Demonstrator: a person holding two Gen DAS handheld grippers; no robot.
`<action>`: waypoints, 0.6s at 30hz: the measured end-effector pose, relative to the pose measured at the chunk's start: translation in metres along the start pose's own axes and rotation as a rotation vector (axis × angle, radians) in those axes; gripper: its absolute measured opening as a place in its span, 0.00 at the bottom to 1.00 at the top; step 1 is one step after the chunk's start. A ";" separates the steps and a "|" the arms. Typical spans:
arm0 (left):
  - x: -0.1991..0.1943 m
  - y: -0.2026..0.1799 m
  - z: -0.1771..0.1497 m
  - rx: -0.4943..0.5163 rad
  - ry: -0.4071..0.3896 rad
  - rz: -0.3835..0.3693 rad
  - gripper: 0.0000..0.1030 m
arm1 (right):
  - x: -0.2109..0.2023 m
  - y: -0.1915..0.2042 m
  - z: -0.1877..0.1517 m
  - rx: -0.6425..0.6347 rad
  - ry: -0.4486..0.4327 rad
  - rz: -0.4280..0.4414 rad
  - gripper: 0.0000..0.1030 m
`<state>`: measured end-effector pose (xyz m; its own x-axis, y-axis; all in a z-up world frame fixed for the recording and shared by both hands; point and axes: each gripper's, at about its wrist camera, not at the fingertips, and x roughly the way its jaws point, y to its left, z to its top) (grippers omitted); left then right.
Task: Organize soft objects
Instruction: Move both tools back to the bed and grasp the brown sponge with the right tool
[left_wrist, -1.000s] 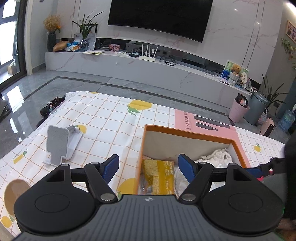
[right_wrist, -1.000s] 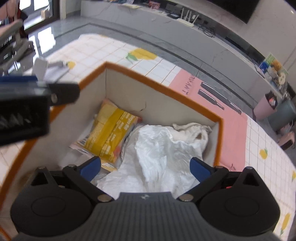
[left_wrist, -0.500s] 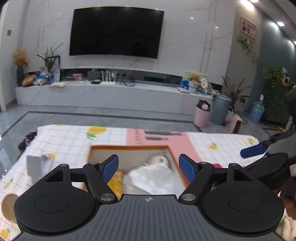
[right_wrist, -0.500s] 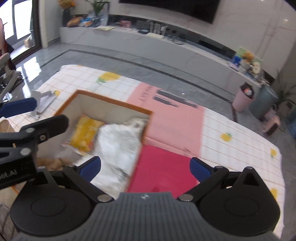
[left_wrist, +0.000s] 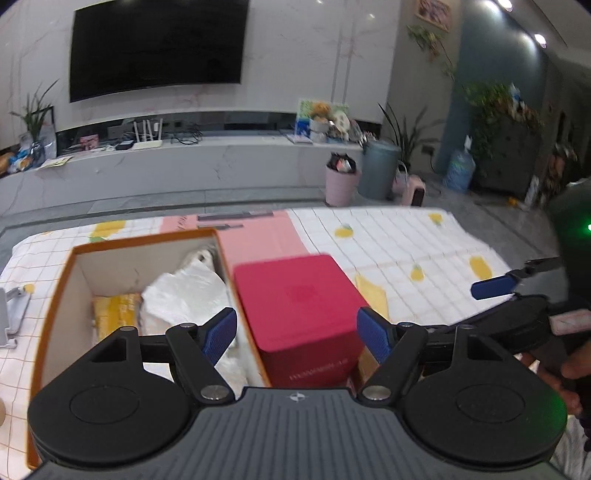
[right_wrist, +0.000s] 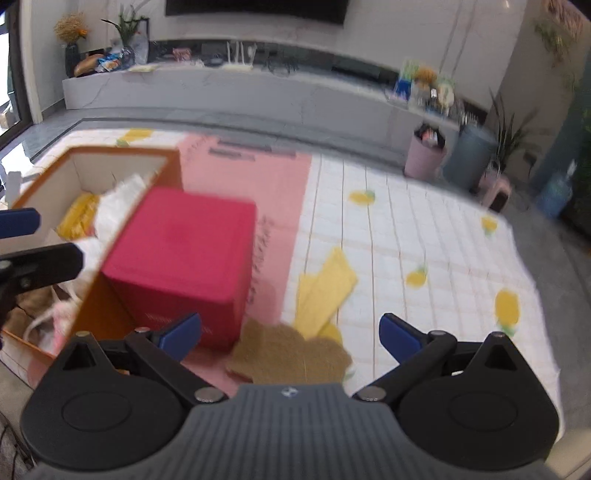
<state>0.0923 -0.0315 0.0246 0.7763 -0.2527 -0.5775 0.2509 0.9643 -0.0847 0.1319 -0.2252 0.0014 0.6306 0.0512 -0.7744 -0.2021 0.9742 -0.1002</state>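
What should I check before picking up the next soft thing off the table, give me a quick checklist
1. Left gripper open and holding nothing: ok.
2. Right gripper open and holding nothing: ok.
3. Brown fuzzy piece on the tablecloth, just ahead of the right gripper: ok.
4. Yellow cloth lying beside it, uncovered: ok.
5. Room left in the orange box, above the white bag and yellow packet: cannot tell.
6. Red box clear of the brown piece: cannot tell, blurred.
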 end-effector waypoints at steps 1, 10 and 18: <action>0.004 -0.003 -0.003 0.014 0.013 0.000 0.84 | 0.011 -0.004 -0.004 0.021 0.015 0.006 0.97; 0.021 -0.013 -0.023 0.075 0.074 0.011 0.84 | 0.084 -0.030 -0.025 0.200 0.095 0.035 0.97; 0.027 -0.022 -0.034 0.149 0.106 0.015 0.84 | 0.117 -0.056 -0.027 0.356 0.168 0.106 0.97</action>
<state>0.0881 -0.0572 -0.0164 0.7172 -0.2205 -0.6611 0.3283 0.9437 0.0414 0.1963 -0.2799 -0.1002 0.4834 0.1474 -0.8629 0.0315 0.9821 0.1855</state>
